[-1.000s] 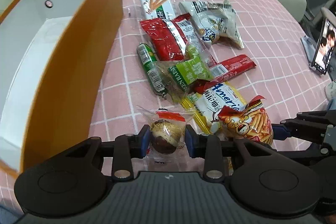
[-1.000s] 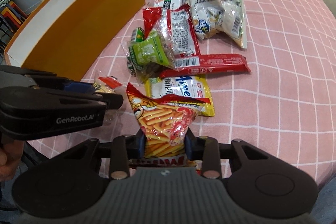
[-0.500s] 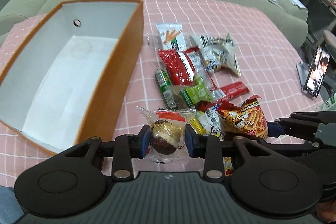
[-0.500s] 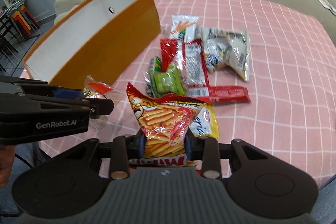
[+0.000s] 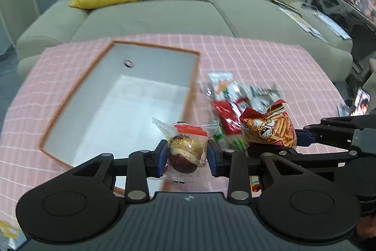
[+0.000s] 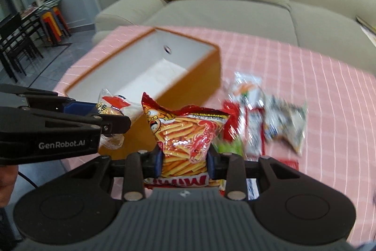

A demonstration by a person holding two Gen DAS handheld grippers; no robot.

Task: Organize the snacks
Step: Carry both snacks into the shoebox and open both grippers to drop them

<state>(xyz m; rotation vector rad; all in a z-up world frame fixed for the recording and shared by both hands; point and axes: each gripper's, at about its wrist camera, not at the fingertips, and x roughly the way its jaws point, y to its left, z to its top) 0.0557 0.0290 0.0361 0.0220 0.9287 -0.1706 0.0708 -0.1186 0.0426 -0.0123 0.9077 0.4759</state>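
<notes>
The orange box (image 5: 70,95) sits open at ten o'clock on the pink checked tablecloth (image 5: 270,55). The right gripper (image 6: 184,161) clamps a chip bag (image 6: 185,133); the left gripper (image 5: 187,154) clamps a wrapped pastry (image 5: 185,153). Carrying step: next, probably, lower both into the box and release.

On the side of the left gripper (image 6: 112,120), seen from the right wrist view, white letters read "GenRobot.AI". The bag of shrimp sticks (image 6: 185,135), just right of that gripper, shows big white letters upside down at its lower edge; they look like "MIMI", but I am not sure. Print on the other packets is too blurred to read.
</notes>
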